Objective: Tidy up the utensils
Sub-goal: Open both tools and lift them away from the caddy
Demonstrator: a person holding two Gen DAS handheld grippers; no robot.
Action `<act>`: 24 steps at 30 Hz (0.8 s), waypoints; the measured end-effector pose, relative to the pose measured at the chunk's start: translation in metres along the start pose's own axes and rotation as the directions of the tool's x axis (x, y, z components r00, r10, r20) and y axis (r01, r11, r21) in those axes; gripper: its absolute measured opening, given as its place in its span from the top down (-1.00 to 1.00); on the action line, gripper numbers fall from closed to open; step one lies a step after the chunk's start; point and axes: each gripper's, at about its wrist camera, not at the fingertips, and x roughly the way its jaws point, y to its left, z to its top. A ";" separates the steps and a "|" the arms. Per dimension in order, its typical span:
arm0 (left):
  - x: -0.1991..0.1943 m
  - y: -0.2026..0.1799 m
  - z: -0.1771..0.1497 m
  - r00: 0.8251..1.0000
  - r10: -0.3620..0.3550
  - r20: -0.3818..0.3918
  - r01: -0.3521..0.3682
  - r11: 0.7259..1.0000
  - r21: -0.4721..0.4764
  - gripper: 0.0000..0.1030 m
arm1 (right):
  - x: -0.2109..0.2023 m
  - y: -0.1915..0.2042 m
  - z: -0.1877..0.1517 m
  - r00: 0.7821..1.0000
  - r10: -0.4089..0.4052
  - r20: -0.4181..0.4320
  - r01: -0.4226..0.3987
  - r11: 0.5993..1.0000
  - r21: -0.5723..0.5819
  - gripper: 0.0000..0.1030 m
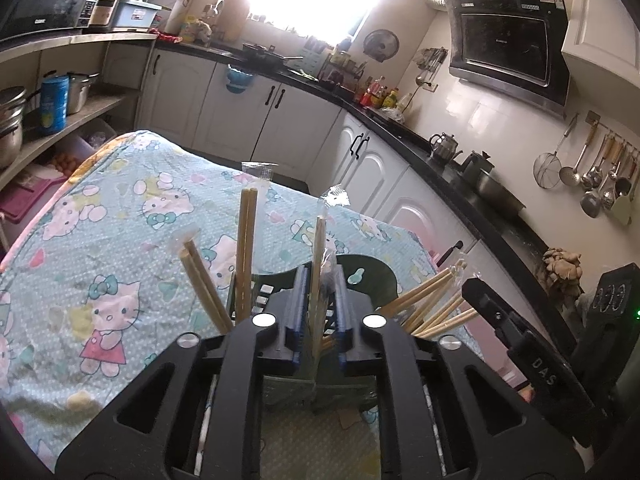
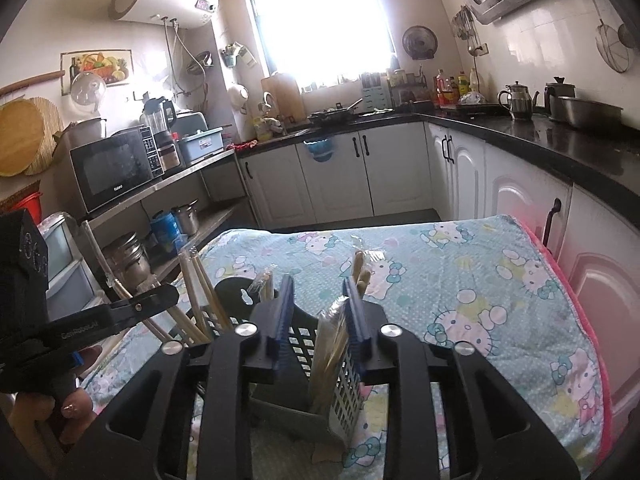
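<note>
A dark slotted utensil holder (image 1: 372, 276) stands on the Hello Kitty tablecloth (image 1: 120, 220). Several pairs of wooden chopsticks stick up from it. My left gripper (image 1: 320, 272) is over the holder, jaws slightly apart. One plastic-wrapped chopstick pair (image 1: 319, 240) stands upright between the pads, with a small gap on each side. In the right wrist view my right gripper (image 2: 317, 280) hangs open above the holder (image 2: 300, 344). A wrapped chopstick bundle (image 2: 334, 332) leans in the compartment beside its right pad. Each gripper also shows in the other's view: the right gripper (image 1: 500, 312) and the left gripper (image 2: 148, 300).
More chopsticks (image 1: 246, 240) lean left and others (image 1: 432, 304) fan right out of the holder. A hand (image 2: 76, 404) holds the left gripper. White cabinets (image 2: 340, 180) and a black counter (image 2: 540, 140) ring the table; a shelf with pots (image 1: 16, 128) is on the left.
</note>
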 end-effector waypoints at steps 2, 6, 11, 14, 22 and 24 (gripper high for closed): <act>-0.002 0.000 -0.001 1.000 0.002 0.002 -0.002 1.000 0.001 0.71 | -0.003 0.000 0.000 1.000 -0.006 0.004 0.006 1.000 -0.006 0.29; -0.005 0.001 -0.002 1.000 0.010 -0.002 -0.010 1.000 0.001 0.51 | -0.008 0.001 0.000 1.000 -0.014 -0.002 0.014 1.000 -0.012 0.25; -0.014 -0.002 -0.005 1.000 0.012 0.001 -0.012 1.000 0.012 0.21 | -0.016 0.000 -0.001 1.000 -0.021 -0.005 0.021 1.000 -0.011 0.19; -0.019 -0.001 -0.007 1.000 0.011 0.001 -0.011 1.000 0.011 0.12 | -0.021 0.000 -0.004 0.999 -0.031 -0.015 0.031 0.999 -0.012 0.12; -0.036 -0.006 -0.018 1.000 -0.006 -0.002 0.006 1.000 0.022 -0.25 | -0.039 0.000 -0.016 0.998 -0.046 -0.035 0.045 0.999 -0.017 -0.03; -0.040 -0.007 -0.022 1.000 -0.006 -0.004 0.006 1.000 0.026 -0.41 | -0.043 0.001 -0.018 0.998 -0.048 -0.039 0.048 0.999 -0.014 -0.08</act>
